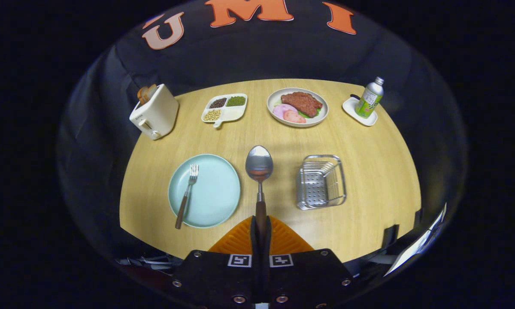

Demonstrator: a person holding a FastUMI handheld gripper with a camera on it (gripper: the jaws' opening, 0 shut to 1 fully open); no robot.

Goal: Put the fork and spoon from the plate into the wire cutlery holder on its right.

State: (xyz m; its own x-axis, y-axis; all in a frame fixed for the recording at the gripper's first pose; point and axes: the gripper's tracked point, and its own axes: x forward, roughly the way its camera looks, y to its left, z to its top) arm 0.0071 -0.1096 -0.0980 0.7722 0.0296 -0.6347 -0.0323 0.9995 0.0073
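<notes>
The wooden table (369, 171) runs out of sight at its near edge, hidden behind the gripper (261, 234); bare wood lies open between the pale blue plate (214, 193) and the wire cutlery holder (321, 182), which sits to the plate's right, well apart from it; the fork (187, 193) lies on the plate's left half, handle end overhanging the near rim; the spoon (259, 171) is pinched by its handle between the closed fingers, bowl raised ahead of them over that open gap; the handle's end is hidden between the fingers; beyond stand a toaster (154, 112), a divided tray (224, 108), a dish of food (297, 107) and a bottle (369, 98) on a small tray (352, 108).
</notes>
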